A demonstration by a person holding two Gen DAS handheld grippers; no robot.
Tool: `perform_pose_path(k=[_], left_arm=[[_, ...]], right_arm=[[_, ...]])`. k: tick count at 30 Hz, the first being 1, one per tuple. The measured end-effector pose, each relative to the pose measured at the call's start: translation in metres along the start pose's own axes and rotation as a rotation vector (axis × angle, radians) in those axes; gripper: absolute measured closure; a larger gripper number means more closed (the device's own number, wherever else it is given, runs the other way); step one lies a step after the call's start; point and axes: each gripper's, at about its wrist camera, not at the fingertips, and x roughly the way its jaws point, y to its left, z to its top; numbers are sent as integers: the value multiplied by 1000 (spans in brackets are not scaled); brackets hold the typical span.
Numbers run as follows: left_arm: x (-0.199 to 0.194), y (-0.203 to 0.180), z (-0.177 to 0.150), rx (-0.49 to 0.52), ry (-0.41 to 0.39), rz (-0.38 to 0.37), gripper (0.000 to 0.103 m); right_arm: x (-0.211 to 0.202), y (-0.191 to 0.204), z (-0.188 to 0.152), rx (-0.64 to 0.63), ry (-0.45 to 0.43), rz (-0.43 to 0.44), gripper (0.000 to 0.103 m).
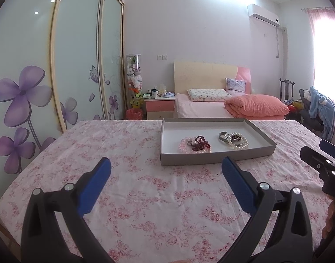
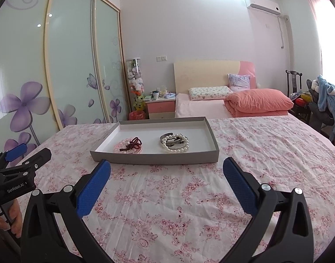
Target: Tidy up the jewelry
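Observation:
A grey shallow box tray [image 1: 213,159] [image 2: 154,159] sits on the pink floral cloth. Inside lie two heaps: a pink bead bracelet [image 1: 185,147] [image 2: 123,143] with a dark red bead string [image 1: 201,142] [image 2: 133,144] on it, and a white pearl bracelet [image 1: 240,141] [image 2: 175,145] over silver bangles [image 1: 223,136] [image 2: 167,136]. My left gripper [image 1: 166,166] is open and empty, just short of the tray's near wall. My right gripper [image 2: 166,167] is open and empty, also just before the tray. Each gripper shows at the edge of the other's view, the right one [image 1: 321,160] and the left one [image 2: 24,157].
The cloth-covered table [image 1: 145,197] [image 2: 255,153] extends around the tray. Behind it stand a bed with an orange quilt [image 1: 255,107], a pink nightstand [image 1: 159,108], a sliding wardrobe [image 1: 57,65] at left and a chair with blue clothing [image 1: 321,107] at right.

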Motion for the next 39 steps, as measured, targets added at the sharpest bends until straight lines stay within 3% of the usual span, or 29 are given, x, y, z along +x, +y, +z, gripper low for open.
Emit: perform_pose_path(k=[39], left_arm=[[5, -1, -5, 3, 20, -2, 4]], right_arm=[[4, 2, -1, 9, 19, 11, 2]])
